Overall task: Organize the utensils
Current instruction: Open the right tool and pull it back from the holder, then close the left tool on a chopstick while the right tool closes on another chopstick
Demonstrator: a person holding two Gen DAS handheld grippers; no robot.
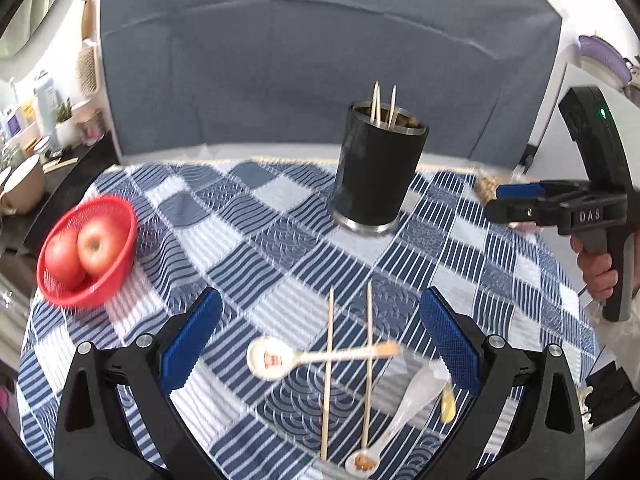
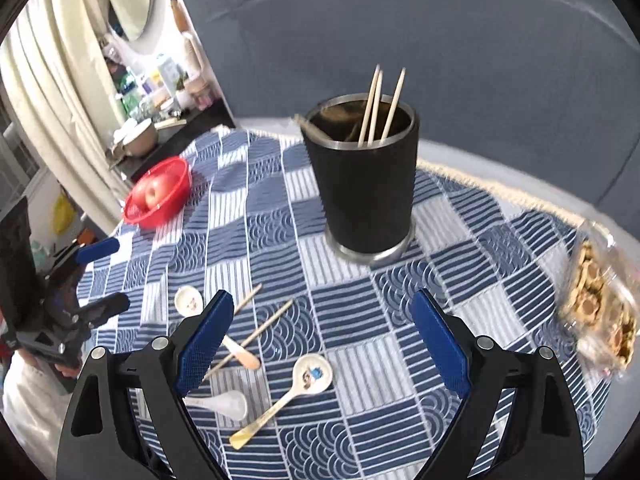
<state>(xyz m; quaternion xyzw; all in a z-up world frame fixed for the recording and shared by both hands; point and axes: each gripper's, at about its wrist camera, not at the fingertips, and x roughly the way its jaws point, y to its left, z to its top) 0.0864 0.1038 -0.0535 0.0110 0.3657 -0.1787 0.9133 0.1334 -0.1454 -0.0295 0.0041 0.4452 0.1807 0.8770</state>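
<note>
**Loose chopsticks and crossed spoons, both grippers wide and empty**

Both were spread and held nothing: the left gripper (image 1: pixel 320 348) hung over the counter (image 1: pixel 256 248) in its blue-and-white checked cloth, the right gripper (image 2: pixel 320 340) likewise. The tall black metal-rimmed cup (image 2: pixel 364 184) stood upright at the far side, three wooden chopsticks (image 2: pixel 376 108) already inside. Near the front lay two loose wooden chopsticks (image 1: pixel 348 372), a white ceramic spoon with a picture in its bowl (image 1: pixel 272 358) crossing under them, and more spoons (image 2: pixel 308 374) beside.

The risk, I reckoned: a pinch on one thin stick could drag the crossed spoon or roll its partner toward the counter edge. A careless drop might tip the cup, too.

Only "DAS" on the right gripper's body (image 1: pixel 590 216) was readable.
</note>
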